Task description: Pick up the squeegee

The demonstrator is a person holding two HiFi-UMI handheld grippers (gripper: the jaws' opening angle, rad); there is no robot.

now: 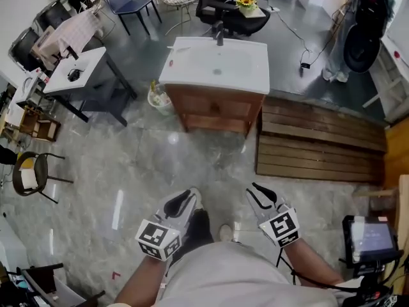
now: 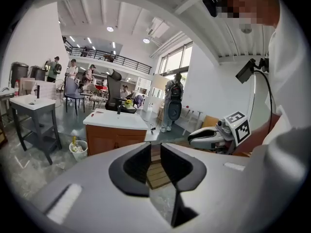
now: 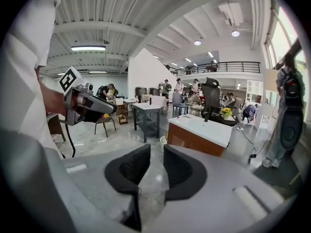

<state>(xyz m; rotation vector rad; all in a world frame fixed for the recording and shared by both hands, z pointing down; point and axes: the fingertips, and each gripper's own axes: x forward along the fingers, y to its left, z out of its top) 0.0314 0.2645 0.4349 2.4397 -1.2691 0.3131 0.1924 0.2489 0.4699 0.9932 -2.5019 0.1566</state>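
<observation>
Left gripper (image 1: 184, 198) and right gripper (image 1: 259, 194) are held low, well short of the counter (image 1: 255, 82). Each pair of fingers is set narrowly apart, with nothing between.

The squeegee cannot be picked out for certain. A small red-spotted item (image 1: 171, 61) on the counter's left rim may be it.

Risks judged:
- The wrong item may be seized.
- With the fingers so narrowly parted, a flat tool may be nudged off the rim toward the bin (image 1: 158, 98) left of the counter.

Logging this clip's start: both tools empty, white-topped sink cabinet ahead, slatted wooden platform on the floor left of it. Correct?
Not quite. The head view shows the slatted wooden platform on the floor right of the white-topped sink cabinet, not left. Both the left tool and right tool are empty, with the cabinet ahead.
</observation>
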